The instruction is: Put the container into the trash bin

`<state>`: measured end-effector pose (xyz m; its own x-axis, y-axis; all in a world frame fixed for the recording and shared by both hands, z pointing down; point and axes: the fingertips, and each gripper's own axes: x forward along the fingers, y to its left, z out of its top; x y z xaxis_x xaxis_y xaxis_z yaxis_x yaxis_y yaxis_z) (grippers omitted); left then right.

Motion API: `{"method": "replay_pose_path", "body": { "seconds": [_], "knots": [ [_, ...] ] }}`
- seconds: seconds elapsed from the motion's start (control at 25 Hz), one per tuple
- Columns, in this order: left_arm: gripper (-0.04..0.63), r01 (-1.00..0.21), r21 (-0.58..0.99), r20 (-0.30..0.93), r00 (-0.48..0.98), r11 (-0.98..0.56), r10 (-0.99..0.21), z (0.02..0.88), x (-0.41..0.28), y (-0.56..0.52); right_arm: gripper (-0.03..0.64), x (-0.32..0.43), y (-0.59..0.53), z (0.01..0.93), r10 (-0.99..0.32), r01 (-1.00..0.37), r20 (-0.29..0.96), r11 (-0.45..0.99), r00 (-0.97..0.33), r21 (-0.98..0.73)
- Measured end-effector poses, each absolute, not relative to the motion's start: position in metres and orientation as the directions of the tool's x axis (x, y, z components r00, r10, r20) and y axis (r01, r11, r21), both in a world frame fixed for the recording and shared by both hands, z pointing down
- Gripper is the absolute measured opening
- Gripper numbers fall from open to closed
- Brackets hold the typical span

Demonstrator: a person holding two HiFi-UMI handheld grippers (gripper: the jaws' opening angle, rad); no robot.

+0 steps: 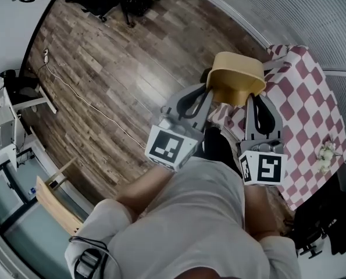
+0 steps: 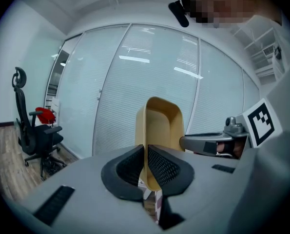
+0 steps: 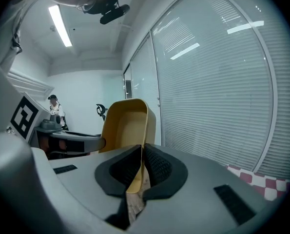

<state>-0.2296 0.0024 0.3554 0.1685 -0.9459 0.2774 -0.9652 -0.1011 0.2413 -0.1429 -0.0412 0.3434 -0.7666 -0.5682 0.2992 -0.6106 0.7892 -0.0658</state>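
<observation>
Clamping left gripper [image 1: 206, 92] and right gripper [image 1: 255, 100] onto opposite rims of the tan container [image 1: 236, 74], holding it between them, just ahead, upper centre of frame.

No words, brands or numbers are readable. Only black-and-white square codes show: on the left cube [image 1: 171, 147] of the left claw [image 1: 210, 93] and the right cube [image 1: 263, 168] of the right claw [image 1: 249, 97].

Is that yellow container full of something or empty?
Empty, as far as shows: both gripper views look into the container and its inside is bare, though its lowest part is out of sight.
</observation>
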Motion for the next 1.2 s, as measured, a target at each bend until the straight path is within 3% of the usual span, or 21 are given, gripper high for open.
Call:
{"method": "replay_pose_path", "body": {
  "seconds": [1.2],
  "knots": [
    [0.038, -0.936, 0.349, 0.525, 0.163, 0.036, -0.835, 0.59, -0.248, -0.025, 0.041, -0.16, -0.071, 0.576, -0.437, -0.616, 0.581, 0.775, -0.686, -0.144]
  ]
}}
